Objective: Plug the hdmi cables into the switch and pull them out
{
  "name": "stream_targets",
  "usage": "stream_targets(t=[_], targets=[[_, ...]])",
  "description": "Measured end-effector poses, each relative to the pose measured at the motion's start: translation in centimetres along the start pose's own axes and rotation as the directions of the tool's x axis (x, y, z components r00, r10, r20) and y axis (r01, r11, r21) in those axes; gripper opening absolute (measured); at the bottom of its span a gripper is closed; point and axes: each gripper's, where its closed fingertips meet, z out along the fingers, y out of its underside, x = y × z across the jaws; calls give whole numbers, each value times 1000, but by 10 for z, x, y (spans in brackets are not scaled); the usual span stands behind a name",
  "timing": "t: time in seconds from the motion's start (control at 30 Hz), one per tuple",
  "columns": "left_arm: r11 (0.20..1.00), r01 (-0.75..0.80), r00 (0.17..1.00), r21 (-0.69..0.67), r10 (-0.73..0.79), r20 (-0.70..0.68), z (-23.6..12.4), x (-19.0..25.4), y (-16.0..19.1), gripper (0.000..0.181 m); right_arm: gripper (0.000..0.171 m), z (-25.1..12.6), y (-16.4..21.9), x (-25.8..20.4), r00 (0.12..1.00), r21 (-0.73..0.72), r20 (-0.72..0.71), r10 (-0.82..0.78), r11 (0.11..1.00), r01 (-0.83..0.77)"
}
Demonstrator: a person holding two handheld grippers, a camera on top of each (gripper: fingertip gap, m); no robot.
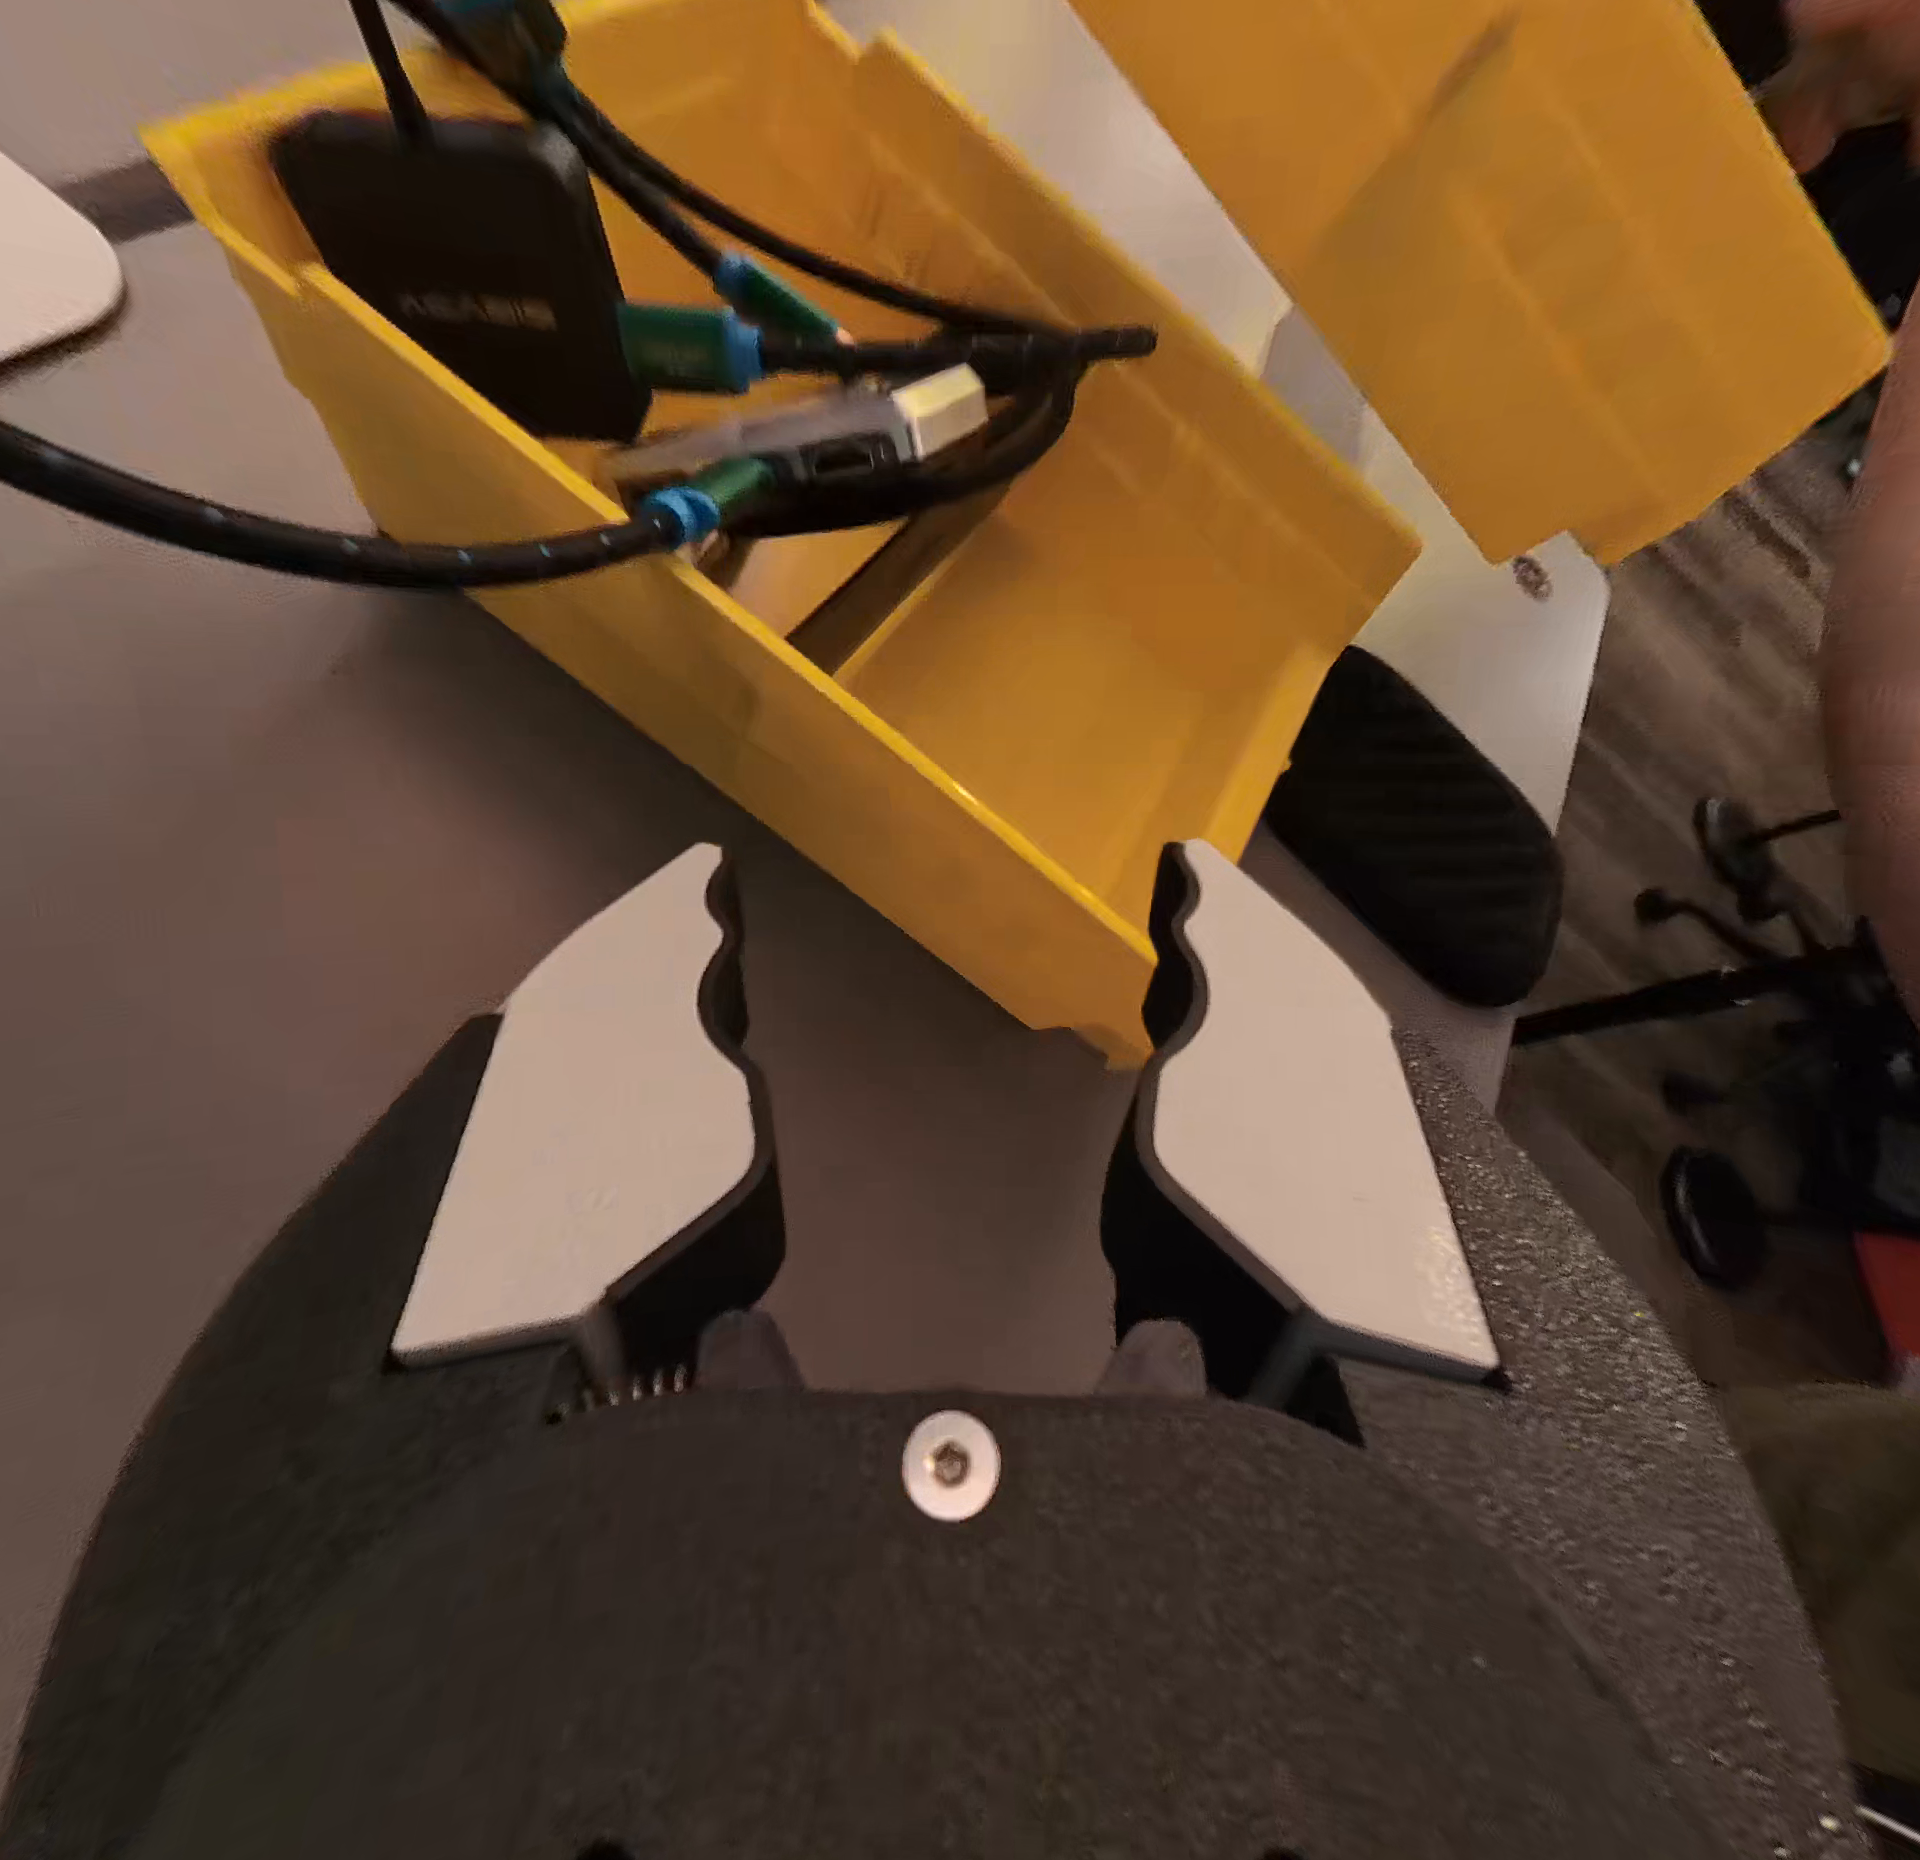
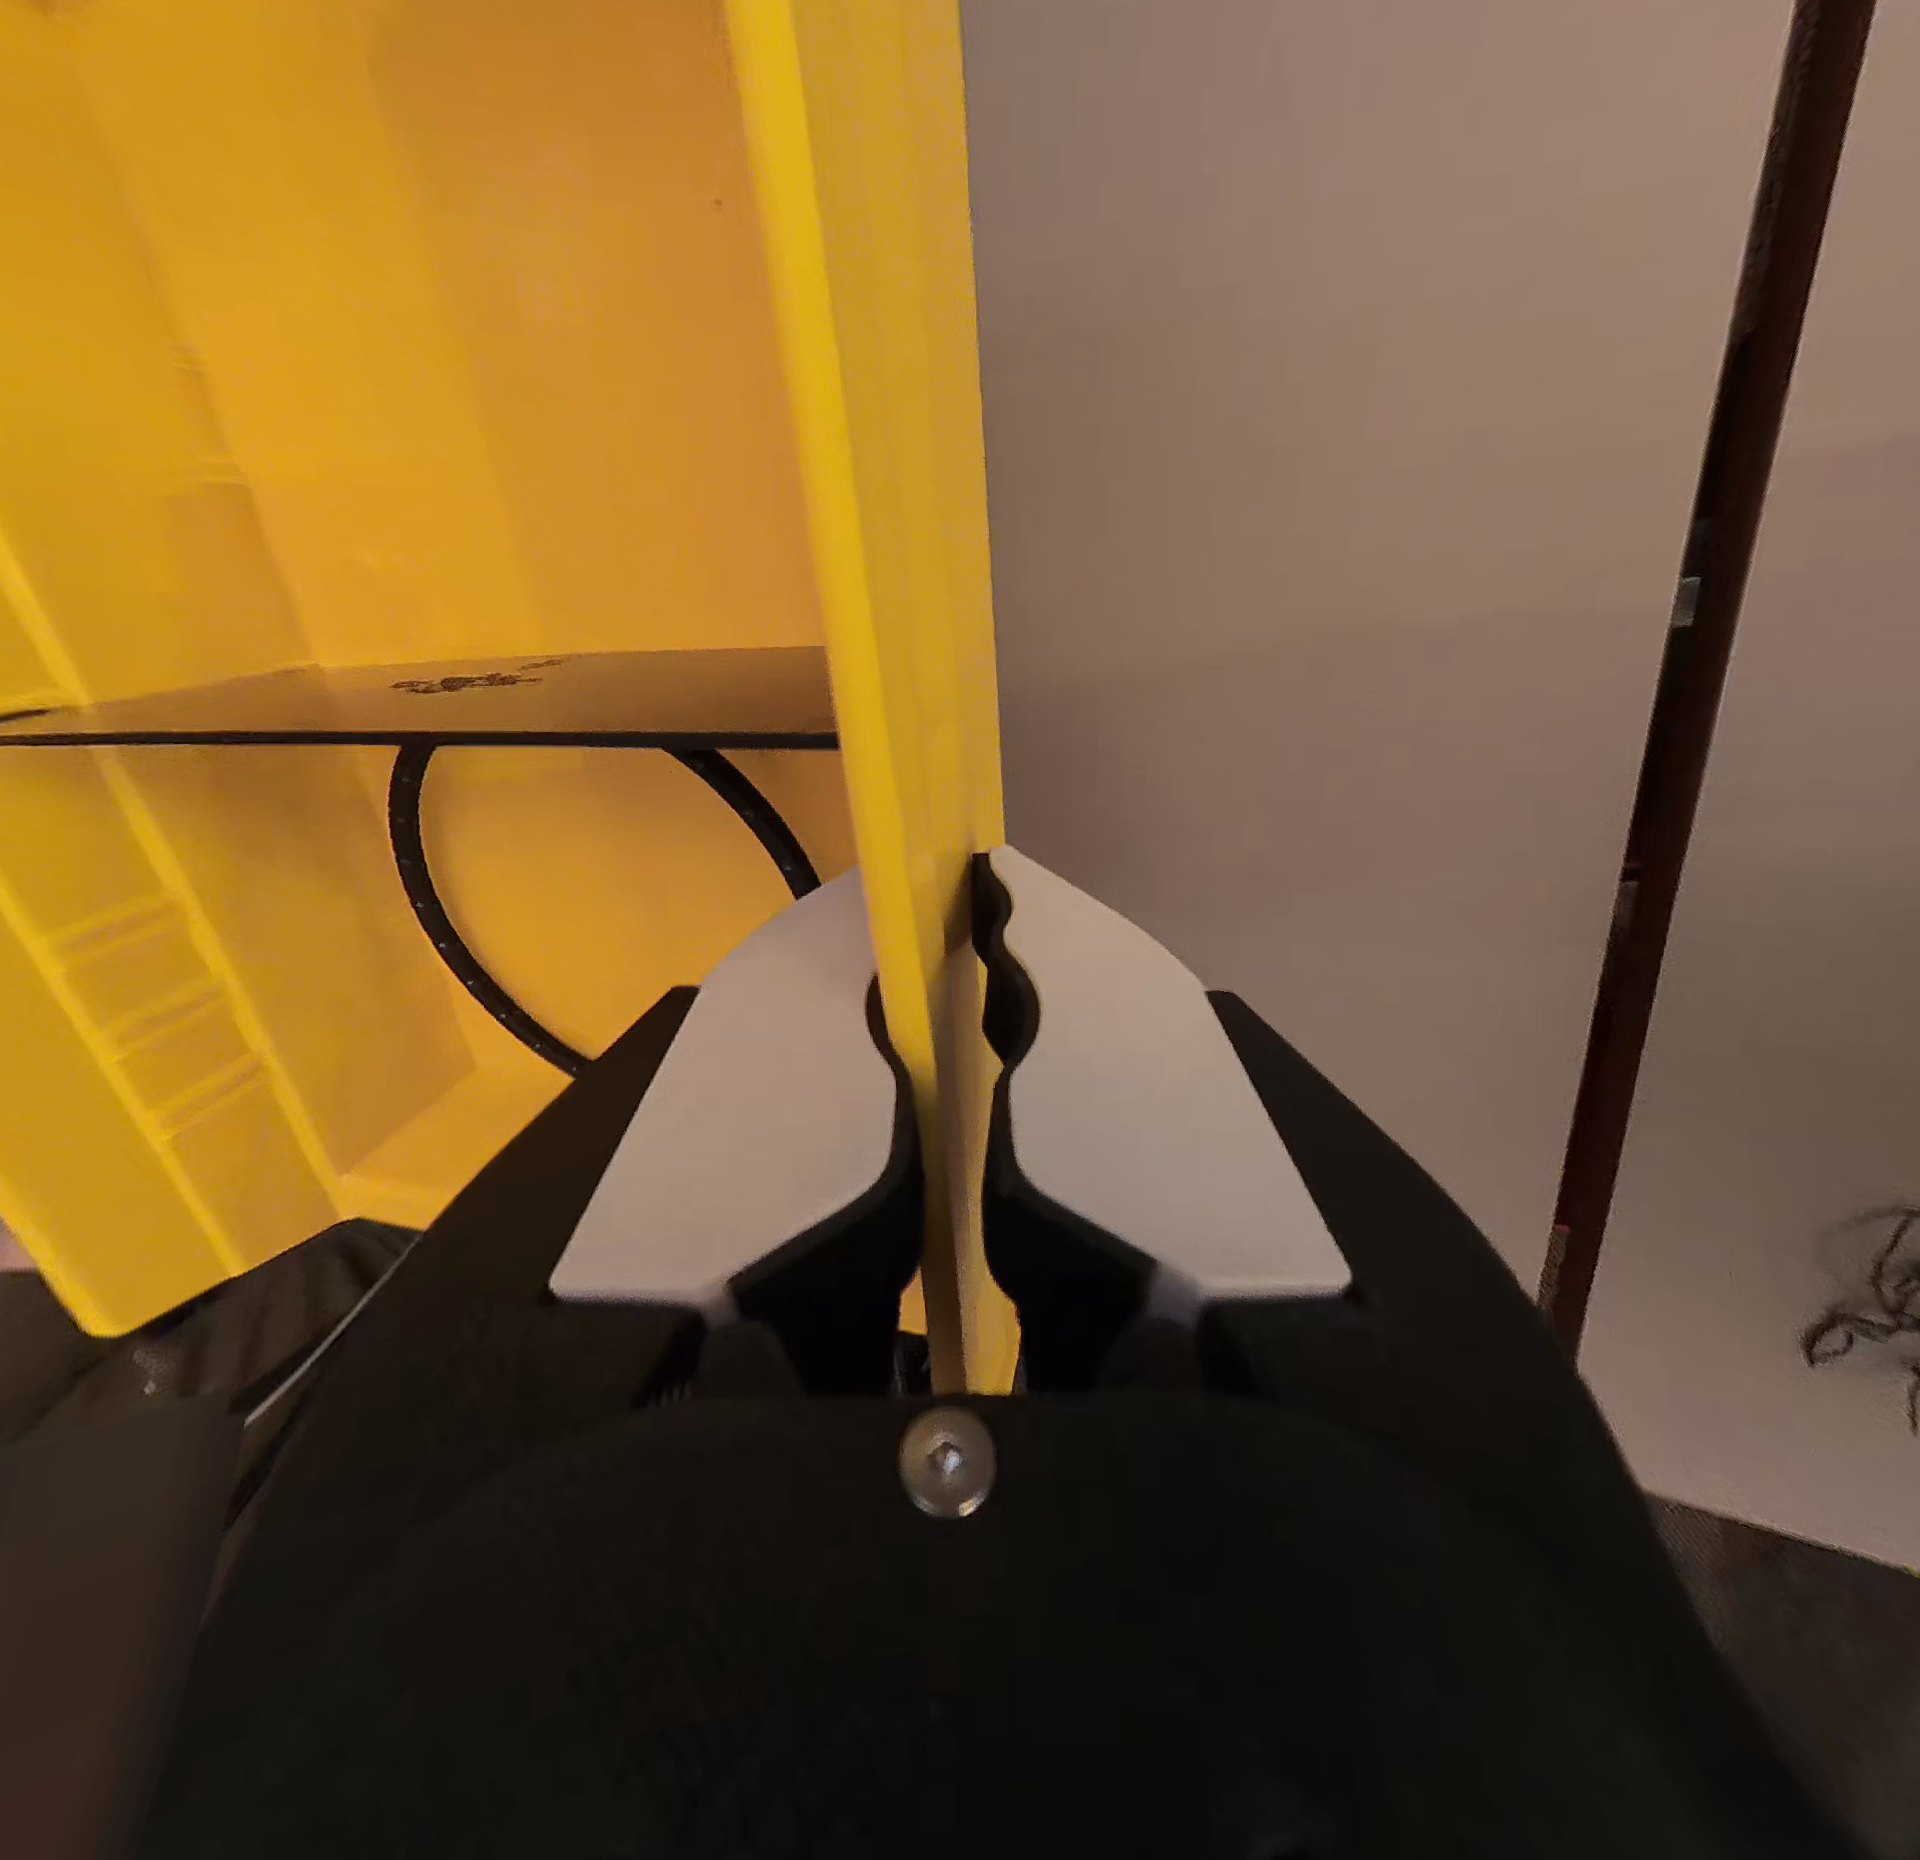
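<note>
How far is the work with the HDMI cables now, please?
Still early. Done: nothing visible; the green-and-blue cable plugs lie loose in the yellow plastic bin beside the small clear-cased switch. In hand: the right hand-held gripper clamps the bin's wall; the left hand-held gripper is open, empty. Left: plugging, unplugging.

black switch box (image 1: 457, 262) bearing a blurred logo, unreadable
</note>
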Motion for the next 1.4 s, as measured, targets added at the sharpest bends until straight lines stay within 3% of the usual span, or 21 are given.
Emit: stream_targets(t=[0.23, 0.33, 0.47, 0.63, 0.73, 0.97, 1.17, 1.33, 1.4], targets=[[968, 110, 994, -226, -104, 37, 33, -6, 10, 69, 7, 29, -9, 22, 999, 100, -18, 36, 994, -34], [941, 172, 985, -292, -165, 50, 35, -2, 1, 55, 9, 38, -12, 25, 998, 145, -28, 52, 988, -48], [852, 274, 962, -447, -243, 125, 44, 0, 8, 54, 12, 44, -15, 31, 997, 137, -49, 56, 989, -49], [778, 360, 921, -515, -207, 330, 51, -28, 24, 51, 15, 57, -20, 36, 999, 101, -24, 43, 994, -40], [704, 438, 892, -559, -262, 369, 57, -23, 33, 40, 15, 65, -20, 38, 999, 77, 6, 51, 996, -51], [583, 432, 890, -688, -153, 429, 71, -18, 45, 31, 18, 73, -18, 34, 997, 28, 12, 77, 997, -78], [554, 459, 877, -694, -157, 455, 38, -57, 48, 7, 24, 85, -12, 6, 993, -55, 106, 44, 998, -39], [626, 555, 815, -548, -280, 507, -14, -120, 54, 12, 22, 102, -12, -31, 994, -158, 92, -61, 985, 75], [642, 540, 816, -545, -239, 527, -46, -145, 65, 10, 22, 112, -5, -56, 989, -237, 102, -110, 963, 132]])
